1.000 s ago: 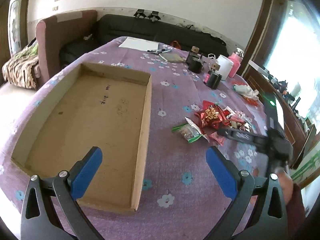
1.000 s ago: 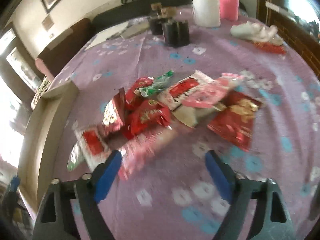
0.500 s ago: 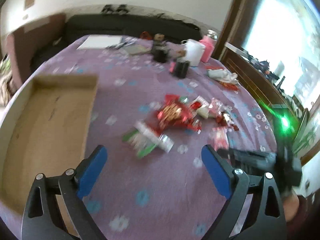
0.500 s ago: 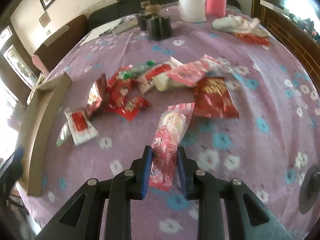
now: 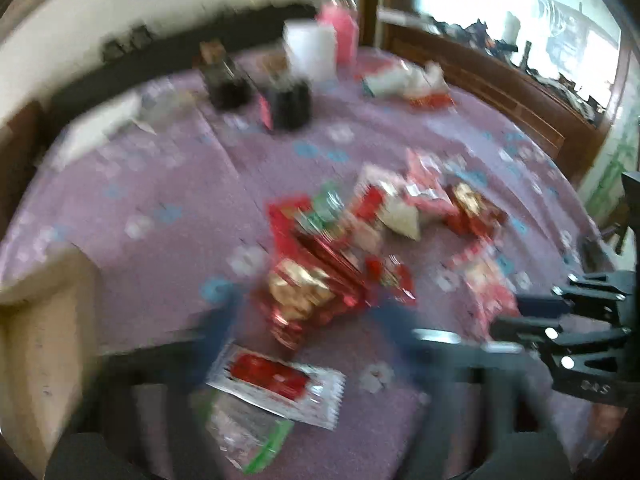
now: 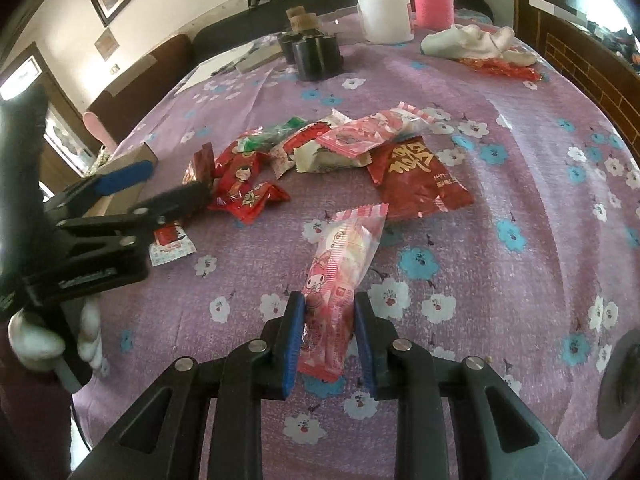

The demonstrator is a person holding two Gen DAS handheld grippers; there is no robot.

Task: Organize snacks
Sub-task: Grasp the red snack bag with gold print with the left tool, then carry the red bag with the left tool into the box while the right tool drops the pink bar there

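Note:
My right gripper (image 6: 328, 304) is shut on the near end of a pink cartoon snack packet (image 6: 340, 256), which lies on the purple floral tablecloth (image 6: 500, 280). Beyond it is a pile of red, pink and green snack packets (image 6: 320, 148). In the blurred left wrist view, my left gripper (image 5: 310, 320) straddles a red and gold packet (image 5: 300, 300) at the pile's near edge. Its jaws are closing, with a gap still showing. The right wrist view shows the left gripper (image 6: 178, 180) at the left, by a cardboard box (image 6: 132, 160).
A white and red sachet (image 5: 280, 384) and a clear green one (image 5: 248, 436) lie just below the left jaws. Black holders (image 6: 316, 56), a white jar (image 6: 384, 14), a pink bottle (image 6: 434, 4) and a white cloth (image 6: 468, 42) stand far back. A gloved hand (image 6: 36, 340) holds the left gripper.
The left gripper swung right from over the cardboard box to the snack pile and its jaws narrowed. The right gripper shut on the pink packet and drew it out of the pile.

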